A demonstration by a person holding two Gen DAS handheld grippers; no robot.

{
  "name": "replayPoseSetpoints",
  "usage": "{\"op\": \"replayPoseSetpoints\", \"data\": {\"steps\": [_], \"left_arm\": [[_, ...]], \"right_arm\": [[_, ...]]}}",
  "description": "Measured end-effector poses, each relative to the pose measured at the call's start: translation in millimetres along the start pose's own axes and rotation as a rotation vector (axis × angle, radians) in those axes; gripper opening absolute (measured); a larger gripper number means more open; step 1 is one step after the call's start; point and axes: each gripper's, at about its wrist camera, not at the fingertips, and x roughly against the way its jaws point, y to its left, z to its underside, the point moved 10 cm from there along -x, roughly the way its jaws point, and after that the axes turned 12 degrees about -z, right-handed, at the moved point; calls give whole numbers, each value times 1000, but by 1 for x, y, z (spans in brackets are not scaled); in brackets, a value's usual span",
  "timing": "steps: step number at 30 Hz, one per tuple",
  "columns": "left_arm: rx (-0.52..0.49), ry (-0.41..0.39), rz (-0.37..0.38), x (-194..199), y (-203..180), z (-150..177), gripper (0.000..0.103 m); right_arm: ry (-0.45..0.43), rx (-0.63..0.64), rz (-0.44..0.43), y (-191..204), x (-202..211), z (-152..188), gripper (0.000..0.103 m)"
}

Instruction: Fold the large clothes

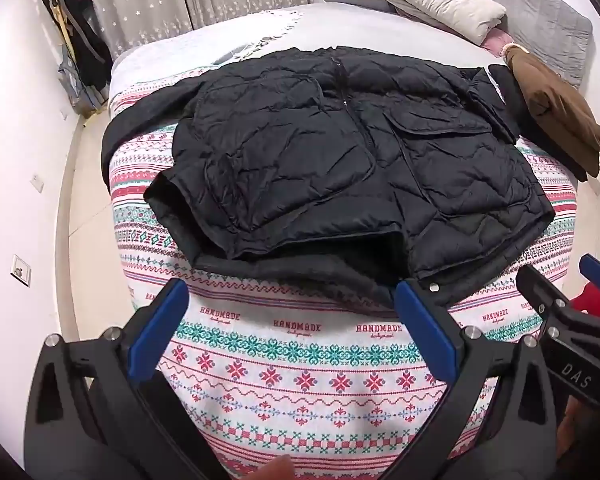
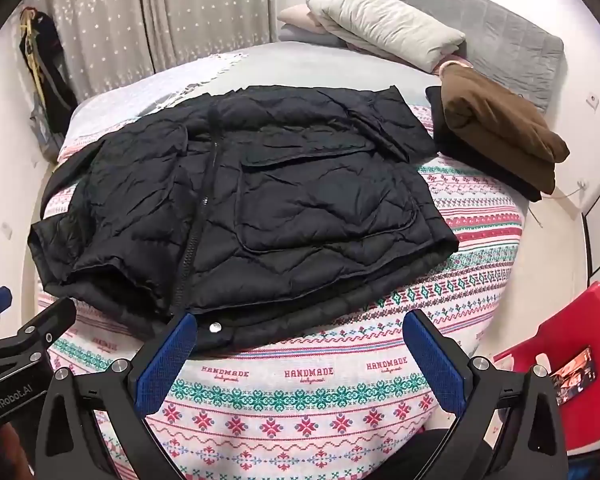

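Note:
A black quilted jacket (image 1: 340, 168) lies spread on the patterned bedspread (image 1: 300, 380), front up, zip closed, one sleeve trailing off the left side. It also shows in the right wrist view (image 2: 260, 200). My left gripper (image 1: 292, 300) is open and empty, just short of the jacket's near hem; its right finger touches or nearly touches the hem by a snap button. My right gripper (image 2: 300, 332) is open and empty, its left finger by the hem's snap button (image 2: 215, 327). The right gripper also shows at the right edge of the left wrist view (image 1: 560, 296).
Folded brown and black clothes (image 2: 496, 136) lie at the bed's right. Pillows and folded bedding (image 2: 384, 28) are at the head by a grey headboard. A red chair (image 2: 572, 360) stands at the right. Hanging clothes (image 1: 76, 40) and curtains are at the far left.

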Motion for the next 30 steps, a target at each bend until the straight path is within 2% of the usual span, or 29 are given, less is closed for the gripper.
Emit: {"op": "replayPoseSetpoints", "data": {"steps": [30], "left_arm": [[-11,-3,0,2,-3,-4,103]], "right_arm": [[10,-3,-5,0,-3,0,103]]}}
